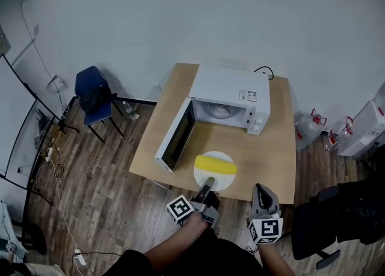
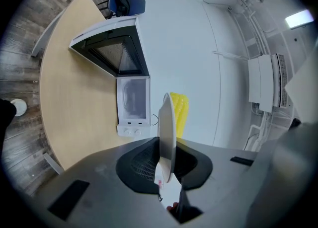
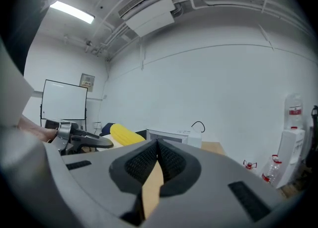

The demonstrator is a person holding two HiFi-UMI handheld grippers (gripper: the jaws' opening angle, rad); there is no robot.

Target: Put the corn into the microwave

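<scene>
At the far left a blue chair [image 1: 95,97] stood against the wall, apart from the wooden table [image 1: 277,166]. On the table, the microwave's door [image 1: 176,135] hung wide open toward the left, leaving the chamber free to reach.

Just in front of that opening was a white plate [image 1: 219,181] with the yellow corn [image 1: 216,164] lying across it. The left gripper [image 1: 206,186] had the plate's near rim pinched between its fingers, which pressed on the rim from above and below. In the left gripper view the plate showed edge-on in the jaws with the corn riding on it. From the right gripper view the plate looked to be held up off the table, though that could not be settled for certain.

The microwave [image 1: 231,97] sat at the back of the table, its chamber showing only the turntable.

Further right, the right gripper [image 1: 258,189] hovered over the table's front edge with its fingers pressed together and nothing between them. Water bottles [image 1: 310,125] stood on the floor beyond.

By this reading, the door was open and the plate with the corn was gripped. The plate was not yet inside. Carrying it into the chamber, setting it down and letting go were left, and perhaps closing the door.
</scene>
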